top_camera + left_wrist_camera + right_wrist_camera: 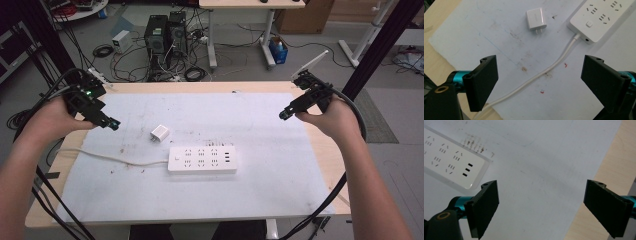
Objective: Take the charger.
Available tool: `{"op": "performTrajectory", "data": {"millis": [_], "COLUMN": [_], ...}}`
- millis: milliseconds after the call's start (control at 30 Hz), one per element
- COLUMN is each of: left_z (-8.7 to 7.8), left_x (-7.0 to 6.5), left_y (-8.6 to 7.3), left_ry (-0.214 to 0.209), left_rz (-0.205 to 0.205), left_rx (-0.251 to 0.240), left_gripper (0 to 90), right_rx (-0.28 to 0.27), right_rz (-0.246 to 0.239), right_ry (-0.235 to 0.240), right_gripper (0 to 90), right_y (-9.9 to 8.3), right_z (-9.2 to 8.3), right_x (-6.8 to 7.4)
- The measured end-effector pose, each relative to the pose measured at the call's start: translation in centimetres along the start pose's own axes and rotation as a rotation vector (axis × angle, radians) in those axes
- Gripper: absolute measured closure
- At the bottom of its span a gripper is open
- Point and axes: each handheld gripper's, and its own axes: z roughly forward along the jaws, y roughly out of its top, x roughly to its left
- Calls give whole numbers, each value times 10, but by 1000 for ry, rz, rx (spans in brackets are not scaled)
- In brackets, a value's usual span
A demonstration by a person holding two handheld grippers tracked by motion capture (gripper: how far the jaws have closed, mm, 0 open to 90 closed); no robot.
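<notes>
A white power strip (202, 159) lies in the middle of the white mat (280, 165), its cord (115, 159) running off to the left. A small white plug adapter (159, 134) lies on its side just behind the strip's left end. My left gripper (111, 123) hovers open over the mat's left side, and its own view looks down on the adapter (536, 19), the cord (544, 73) and the strip's end (600, 20). My right gripper (286, 114) hangs open over the right side, with the strip's USB end (451, 160) to its left.
The mat covers a light wooden table (165, 87), whose bare edge (599, 177) shows beside my right gripper. Computer towers (165, 35), cables and a desk's legs stand on the floor beyond the table. Black frame posts rise at both far corners.
</notes>
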Motion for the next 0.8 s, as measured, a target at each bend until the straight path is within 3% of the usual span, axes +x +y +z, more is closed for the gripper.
{"op": "performTrajectory", "data": {"millis": [200,367,467,667,800], "left_z": [6,25,41,66,91], "left_x": [0,-5,-9,-16,-18], "left_y": [5,18,25,34,41], "left_ry": [-4,-20,-31,-40,-55], "left_rz": [-19,-30,-51,-63,-136], "left_rx": [-14,-19,-22,-12,29], "left_gripper": [143,142,142,143,143], "right_rx": [-18,-20,-36,-54,-54], "right_rz": [4,-4,14,33,28], "right_ry": [6,10,-9,3,-2], "right_gripper": [123,123,123,123,123], "right_y": [-2,-4,-3,-3,-4], "right_z": [-3,1,-1,-3,-1], "right_x": [-1,-1,-3,-6,-4]}}
